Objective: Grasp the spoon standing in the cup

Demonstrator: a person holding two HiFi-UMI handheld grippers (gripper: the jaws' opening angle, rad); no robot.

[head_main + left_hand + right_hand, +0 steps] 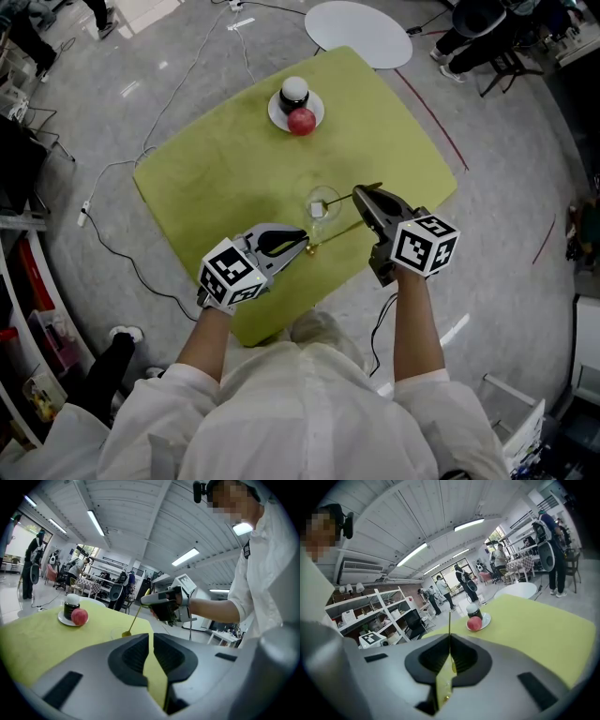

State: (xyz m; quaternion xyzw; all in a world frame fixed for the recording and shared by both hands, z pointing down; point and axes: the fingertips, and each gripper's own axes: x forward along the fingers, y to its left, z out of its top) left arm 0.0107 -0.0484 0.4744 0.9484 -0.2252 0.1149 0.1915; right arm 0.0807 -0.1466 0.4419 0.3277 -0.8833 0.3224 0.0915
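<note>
Right gripper (pixel 359 194): my jaws are pinched flat on the handle of the thin gold spoon (pixel 335 237), its bowl hanging near the clear cup (pixel 322 204) over the table (pixel 216 178); my left gripper (pixel 302 243) is closed on nothing; spoon judged light, stiff, slick, so hold mid-handle, firmly.

Table cover (pixel 216 178): yellow-green, spread beneath the right gripper (pixel 357 192) and reaching well beyond its tips.
Saucer (pixel 274 112): white, well ahead of the gripper's tips.
Apple (pixel 301 121): red, on the saucer's nearer side.
Jar (pixel 294 91): dark with a white lid, on the saucer behind the apple.
Round table (pixel 358 33): white, farther ahead, past the cover's far edge.
Cable (pixel 131 265): on the grey floor, off to the gripper's left.
</note>
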